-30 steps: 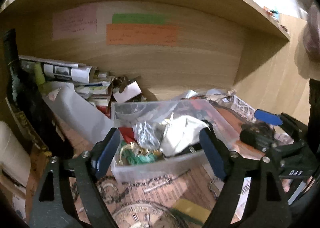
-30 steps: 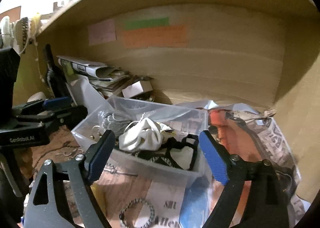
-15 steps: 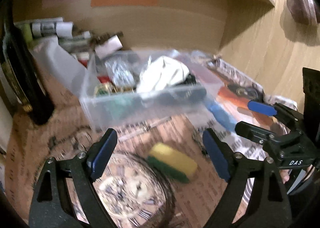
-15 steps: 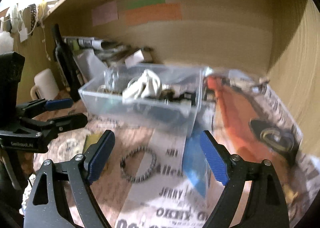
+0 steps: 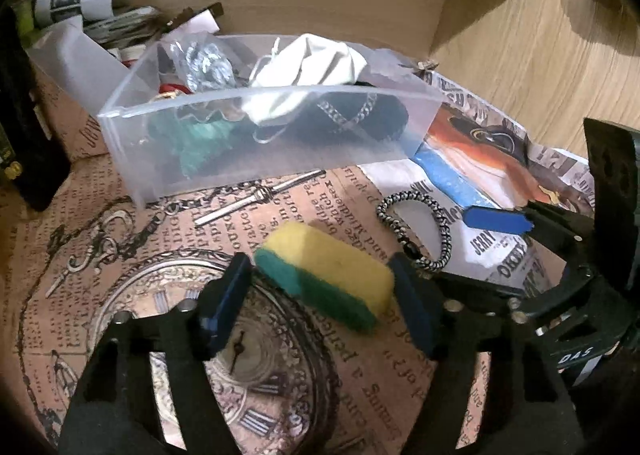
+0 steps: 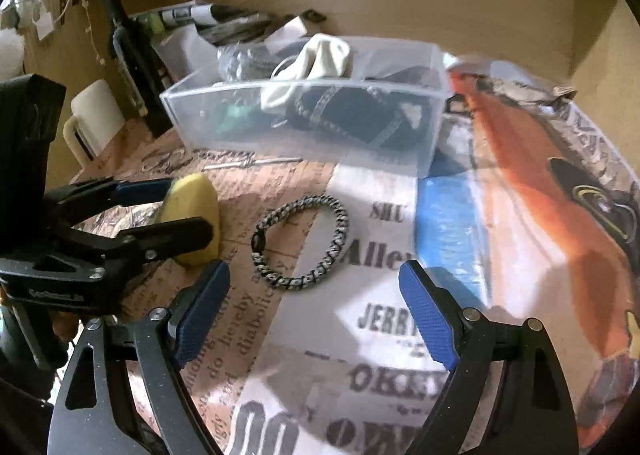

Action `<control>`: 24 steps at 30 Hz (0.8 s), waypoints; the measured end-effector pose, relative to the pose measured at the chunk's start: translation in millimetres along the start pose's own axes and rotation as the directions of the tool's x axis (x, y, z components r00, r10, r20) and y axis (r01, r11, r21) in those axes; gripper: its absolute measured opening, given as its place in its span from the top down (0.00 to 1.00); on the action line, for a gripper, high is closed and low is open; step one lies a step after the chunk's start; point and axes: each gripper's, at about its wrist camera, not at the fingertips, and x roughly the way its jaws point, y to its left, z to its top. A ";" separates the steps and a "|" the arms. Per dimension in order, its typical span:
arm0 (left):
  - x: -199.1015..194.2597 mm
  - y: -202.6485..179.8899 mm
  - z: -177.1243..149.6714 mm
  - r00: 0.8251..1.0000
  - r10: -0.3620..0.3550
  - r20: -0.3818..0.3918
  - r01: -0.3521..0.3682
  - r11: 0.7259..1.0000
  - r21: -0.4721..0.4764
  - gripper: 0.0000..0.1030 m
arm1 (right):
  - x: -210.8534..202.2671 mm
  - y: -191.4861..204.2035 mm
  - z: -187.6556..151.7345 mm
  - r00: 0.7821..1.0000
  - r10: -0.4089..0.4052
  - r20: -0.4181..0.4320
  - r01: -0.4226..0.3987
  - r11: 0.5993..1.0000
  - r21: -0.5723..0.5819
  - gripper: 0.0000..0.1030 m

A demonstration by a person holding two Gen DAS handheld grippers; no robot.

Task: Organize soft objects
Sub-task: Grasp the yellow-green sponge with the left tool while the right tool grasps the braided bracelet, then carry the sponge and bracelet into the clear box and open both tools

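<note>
A yellow and green sponge (image 5: 326,273) lies on the printed paper; it also shows in the right wrist view (image 6: 194,207). My left gripper (image 5: 322,295) is open, its blue pads on either side of the sponge's near end, just apart from it. A black and white braided bracelet (image 6: 302,241) lies just beyond my right gripper (image 6: 316,315), which is open and empty. A clear plastic bin (image 5: 260,143) behind holds a white cloth (image 5: 316,63), dark fabric with a chain and green items.
A metal rod and chain (image 5: 256,195) lie in front of the bin. A dark bottle (image 6: 132,59) and a cream mug (image 6: 94,119) stand at the left. Rolled papers (image 5: 80,7) pile against the wooden back wall. A wooden side wall (image 5: 540,35) rises at the right.
Both grippers have pulled back from the bin and dropped toward the table. The left gripper now straddles the sponge; the right gripper has come close to the bracelet.
</note>
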 end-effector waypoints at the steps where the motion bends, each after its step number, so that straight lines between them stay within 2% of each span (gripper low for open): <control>1: 1.1 -0.1 0.3 1.000 -0.003 -0.002 0.003 1.000 0.000 0.38 | 3.0 1.9 1.0 1.000 -0.003 -0.006 0.003 1.000 -0.005 0.17; 5: 0.5 2.3 2.7 1.000 0.022 0.021 -0.022 1.000 -0.005 0.41 | 10.6 8.2 7.4 1.000 -0.012 -0.022 0.012 1.000 -0.026 0.18; 10: -8.2 13.5 6.1 0.998 0.023 0.051 -0.021 0.999 -0.040 0.42 | 18.4 9.7 13.8 0.998 -0.028 -0.051 0.026 0.998 -0.049 0.27; 13: -15.4 15.9 9.0 0.997 0.026 0.070 -0.023 0.999 -0.047 0.42 | 20.2 13.0 14.3 0.997 -0.048 -0.053 0.044 0.996 -0.078 0.42; 15: -20.1 16.9 11.3 0.996 0.031 0.084 -0.028 0.999 -0.045 0.42 | 19.6 13.6 14.8 0.998 -0.046 -0.044 0.042 0.995 -0.088 0.59; 17: -23.1 17.2 13.9 0.995 0.034 0.095 -0.030 0.999 -0.044 0.42 | 18.8 12.8 14.9 0.998 -0.046 -0.032 0.043 0.995 -0.088 0.67; 21: -29.5 14.2 20.1 0.992 0.040 0.120 -0.036 0.999 -0.040 0.42 | 18.4 8.9 16.5 0.999 -0.036 -0.015 0.035 0.997 -0.071 0.78; 24: -35.4 13.9 26.6 0.988 0.046 0.145 -0.040 0.998 -0.040 0.42 | 13.4 5.4 17.2 0.999 -0.033 0.005 0.033 0.997 -0.063 0.79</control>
